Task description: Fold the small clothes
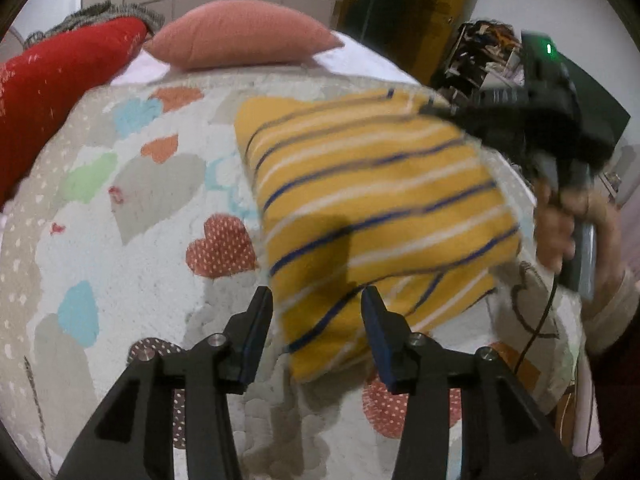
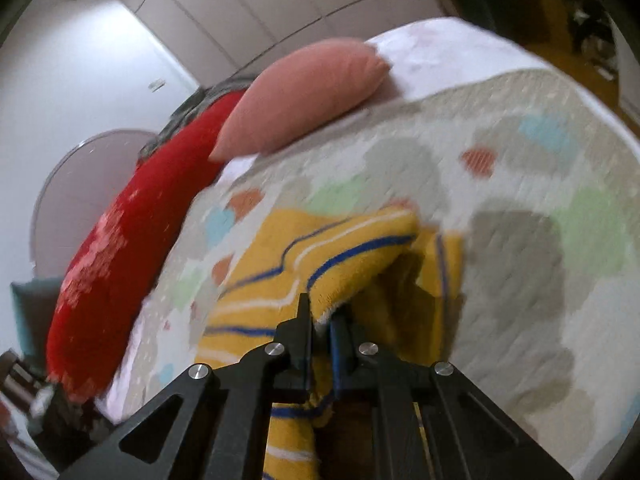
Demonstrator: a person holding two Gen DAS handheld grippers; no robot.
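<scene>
A small yellow garment (image 1: 372, 208) with blue and white stripes lies folded on a heart-patterned quilt (image 1: 152, 264). My left gripper (image 1: 318, 300) is open, its jaws apart just above the garment's near edge, holding nothing. My right gripper (image 1: 448, 110) reaches in from the right at the garment's far corner. In the right wrist view my right gripper (image 2: 322, 308) is shut on a fold of the yellow garment (image 2: 352, 252) and lifts that edge off the quilt (image 2: 520, 220).
A pink pillow (image 1: 240, 34) and a red cushion (image 1: 56, 88) lie at the head of the bed. A shelf with clutter (image 1: 484, 56) stands at the far right. The bed's right edge (image 1: 576, 380) is near my hand (image 1: 568, 224).
</scene>
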